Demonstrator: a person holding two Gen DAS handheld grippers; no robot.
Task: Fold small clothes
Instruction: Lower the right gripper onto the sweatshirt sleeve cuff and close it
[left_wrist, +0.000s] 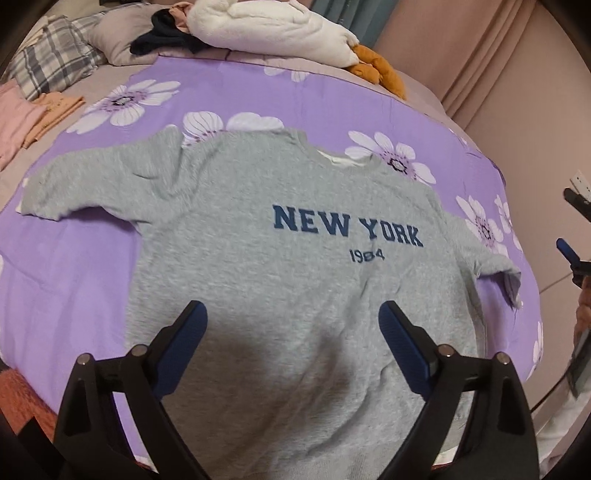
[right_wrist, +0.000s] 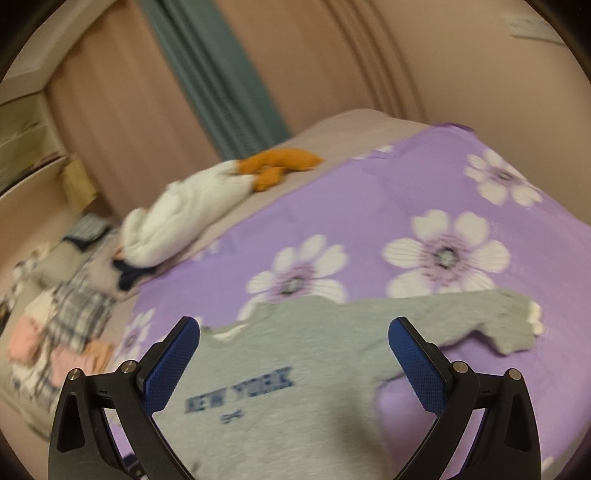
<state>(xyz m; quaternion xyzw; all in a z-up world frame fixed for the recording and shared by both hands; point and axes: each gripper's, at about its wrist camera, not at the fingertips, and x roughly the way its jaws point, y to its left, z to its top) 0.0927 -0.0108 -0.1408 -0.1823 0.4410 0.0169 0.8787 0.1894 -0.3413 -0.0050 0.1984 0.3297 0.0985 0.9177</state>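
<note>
Left wrist: grey sweatshirt (left_wrist: 280, 258) flat

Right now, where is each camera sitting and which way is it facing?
Left wrist: on the left tool, angled down over the lower body of the grey New York sweatshirt spread on the purple floral cover; its two blue-padded fingers show, apart and empty, and the right tool shows at the right edge.
Right wrist: on the right tool, looking more level across the sweatshirt's chest and one sleeve toward the curtains; its fingers show, apart and empty; blurred.
Shared: sweatshirt, cover, white bundle, orange plush.
</note>
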